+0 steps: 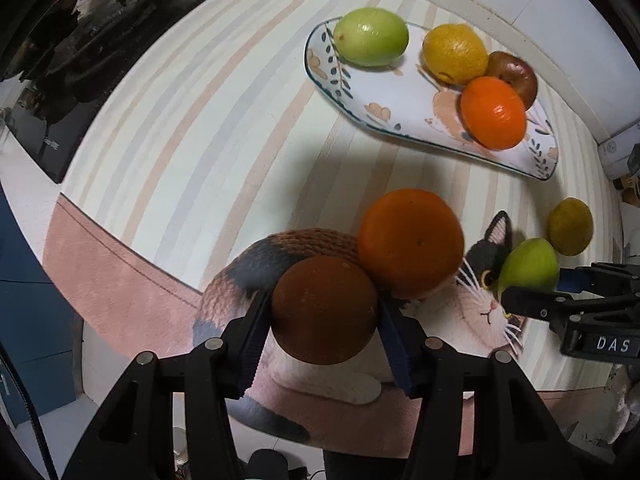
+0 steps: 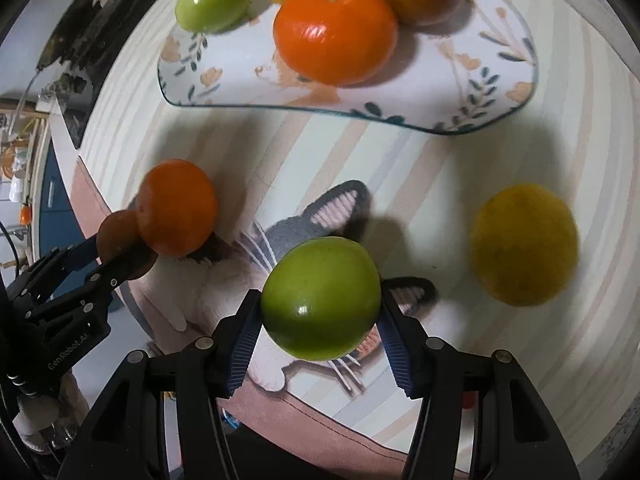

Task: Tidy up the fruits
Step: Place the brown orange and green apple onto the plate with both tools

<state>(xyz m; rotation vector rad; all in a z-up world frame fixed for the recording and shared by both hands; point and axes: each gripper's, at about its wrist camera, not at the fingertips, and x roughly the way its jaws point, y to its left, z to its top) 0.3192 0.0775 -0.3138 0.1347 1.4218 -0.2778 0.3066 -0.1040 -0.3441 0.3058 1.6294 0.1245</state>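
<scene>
Both grippers were mid-pick, each already loaded; the left gripper [image 1: 324,316] had its fingers clamped on a brown round fruit [image 1: 324,310], which sat just beside, perhaps touching, a loose orange [image 1: 410,242] on the cat-print mat [image 1: 160,140]; the right gripper [image 2: 320,316] had its fingers closed around a green fruit [image 2: 320,298], with a yellow fruit [image 2: 524,244] lying apart on the mat to its right; the flowered plate [image 2: 192,80] beyond already carried a green fruit, a yellow one, an orange and a dark red one; I judged the next move to be carrying both held fruits across to the plate's bare parts, setting them down without knocking the fruits already there.
</scene>
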